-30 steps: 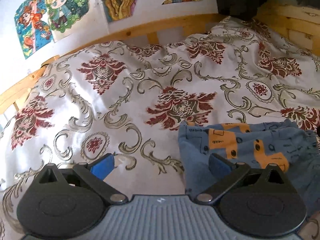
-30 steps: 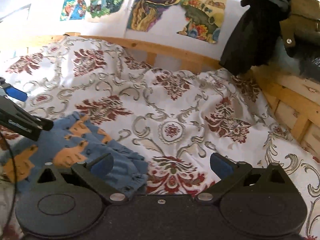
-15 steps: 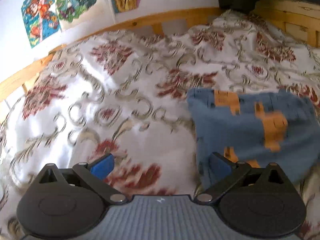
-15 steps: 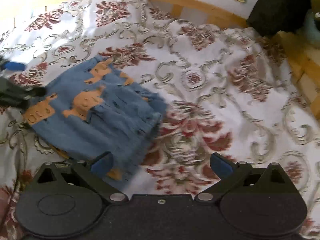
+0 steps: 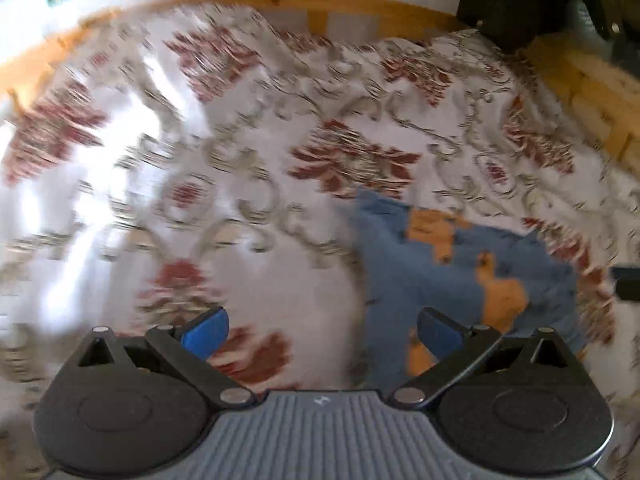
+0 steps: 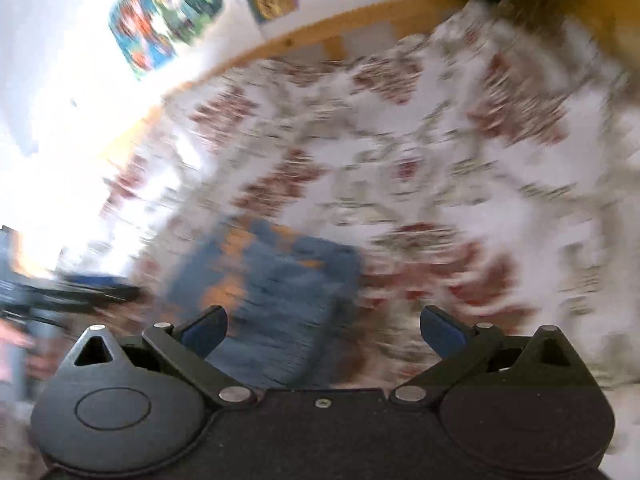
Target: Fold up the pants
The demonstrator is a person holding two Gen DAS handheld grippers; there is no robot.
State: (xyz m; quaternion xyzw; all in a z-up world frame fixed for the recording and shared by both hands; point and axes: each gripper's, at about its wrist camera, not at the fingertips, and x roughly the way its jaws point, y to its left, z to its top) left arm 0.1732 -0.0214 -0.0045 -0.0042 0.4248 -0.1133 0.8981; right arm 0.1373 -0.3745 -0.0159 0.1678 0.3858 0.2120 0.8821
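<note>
Change: both cameras have swung since half a second ago; the pants now sit lower right in the left view, and in the right view they lie lower centre-left, heavily blurred.
Pants: blue with orange patches, folded into a compact block, lying flat on the bedspread; no finger touches them.
Left gripper: jaws wide apart, holding nothing; its right blue pad shows in front of the pants' near edge, its left pad over bare bedspread.
Right gripper: jaws wide apart, empty; its left pad shows in front of the pants' near left corner, its right pad over the bedspread.
Other gripper seen: in the right view the left gripper appears as a dark blurred bar at the left edge, beside the pants; whether it touches them cannot be told.
Bedspread: white with red floral and grey scroll pattern, rumpled.
Bed frame: pale wood, running behind and to the right.
Wall: white, with colourful posters.
Dark cloth: hangs at the upper right corner over the frame.
</note>
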